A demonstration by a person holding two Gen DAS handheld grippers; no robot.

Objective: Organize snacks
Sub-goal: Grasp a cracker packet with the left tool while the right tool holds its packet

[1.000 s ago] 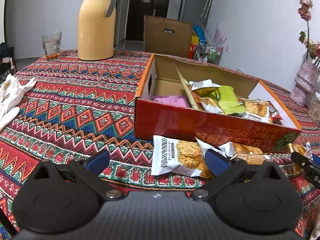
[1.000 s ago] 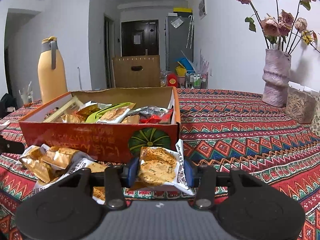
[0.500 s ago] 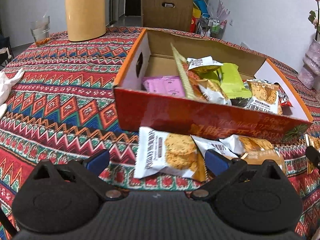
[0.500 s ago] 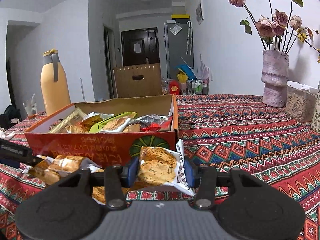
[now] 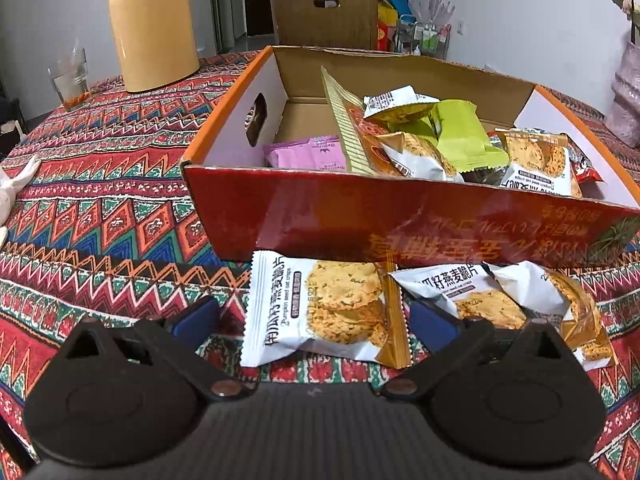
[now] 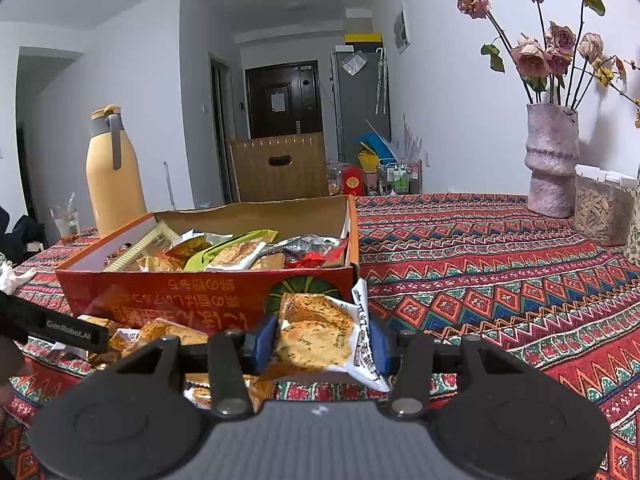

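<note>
An open red cardboard box (image 5: 400, 220) holds several snack packets, among them a purple one (image 5: 308, 152) and a green one (image 5: 464, 136). White oat-crisp packets lie on the tablecloth in front of it. My left gripper (image 5: 314, 318) is open, its blue fingers on either side of the nearest oat-crisp packet (image 5: 324, 308). My right gripper (image 6: 320, 344) is shut on another oat-crisp packet (image 6: 316, 336), held above the table before the box's right front corner (image 6: 352, 276). More packets (image 6: 160, 332) lie to its left.
A yellow thermos jug (image 5: 152, 24) and a glass (image 5: 72, 80) stand at the back left. A pink vase with dried roses (image 6: 552, 160) and a clear container (image 6: 604, 204) stand at the right. White tissue (image 5: 16, 184) lies at the left edge.
My left gripper has moved forward and down toward the loose packet in front of the box. My right gripper has risen a little with its packet.
</note>
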